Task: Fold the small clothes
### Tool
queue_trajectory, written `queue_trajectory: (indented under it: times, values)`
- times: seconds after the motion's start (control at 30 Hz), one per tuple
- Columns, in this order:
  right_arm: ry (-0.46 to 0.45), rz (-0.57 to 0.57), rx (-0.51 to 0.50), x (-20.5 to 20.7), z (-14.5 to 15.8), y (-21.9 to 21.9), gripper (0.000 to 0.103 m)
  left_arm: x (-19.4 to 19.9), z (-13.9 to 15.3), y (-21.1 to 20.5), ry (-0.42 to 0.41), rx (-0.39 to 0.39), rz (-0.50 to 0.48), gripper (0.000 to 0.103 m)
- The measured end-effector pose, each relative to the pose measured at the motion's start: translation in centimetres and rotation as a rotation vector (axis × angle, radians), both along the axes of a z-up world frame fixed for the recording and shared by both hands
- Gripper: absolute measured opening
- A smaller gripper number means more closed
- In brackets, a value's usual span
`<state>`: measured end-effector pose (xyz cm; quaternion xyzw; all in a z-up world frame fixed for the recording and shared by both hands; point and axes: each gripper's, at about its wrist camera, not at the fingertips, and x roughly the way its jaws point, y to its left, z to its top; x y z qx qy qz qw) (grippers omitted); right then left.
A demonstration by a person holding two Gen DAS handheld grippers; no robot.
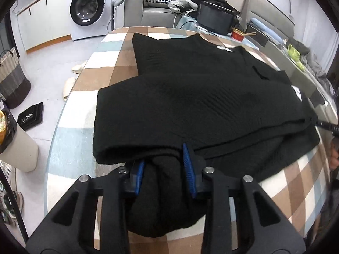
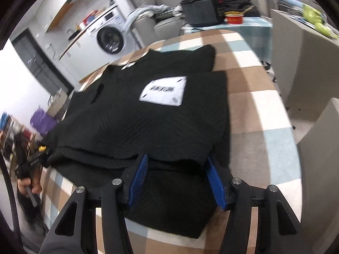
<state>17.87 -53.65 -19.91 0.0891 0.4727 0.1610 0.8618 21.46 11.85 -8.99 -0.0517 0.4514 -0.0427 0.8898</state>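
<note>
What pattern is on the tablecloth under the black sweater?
The tablecloth is checked in brown, white and pale blue, clearest in the right wrist view.

washer: white front-loader (image 1: 88, 8) against the far wall
sofa: grey (image 1: 148, 10), strewn with clothes
basket: woven (image 1: 11, 78), on the floor at left
slippers: pale pair (image 1: 71, 80), beside the bench
red bowl: (image 1: 237, 34) past the bench's far edge, near a black case (image 1: 215, 17)

Black angular left gripper (image 1: 164, 173) and right gripper (image 2: 177, 180); ribbed blue pads (image 2: 214, 180); silver screws (image 1: 208, 169).
</note>
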Motion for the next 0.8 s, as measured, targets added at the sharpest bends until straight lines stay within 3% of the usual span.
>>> queue_trajectory:
  times: [0.13, 0.37, 0.63, 0.8]
  values:
    - [0.045, 0.009, 0.023, -0.7, -0.7, -0.3, 0.050, -2.2, 0.2, -0.8, -0.004, 0.015, -0.023, 0.028]
    - [0.030, 0.041, 0.021, -4.1, -0.9, -0.4, 0.043, -7.6, 0.6, -1.7, -0.004, 0.035, -0.042, 0.029]
    - [0.031, 0.116, 0.017, -10.4, -1.0, 0.0, 0.043, -15.3, 1.1, -1.7, -0.009, 0.049, -0.019, 0.030]
    - [-0.017, 0.040, 0.152, -11.0, 0.3, -3.3, 0.044, -16.4, 2.6, 0.5, -0.047, -0.002, 0.048, 0.030]
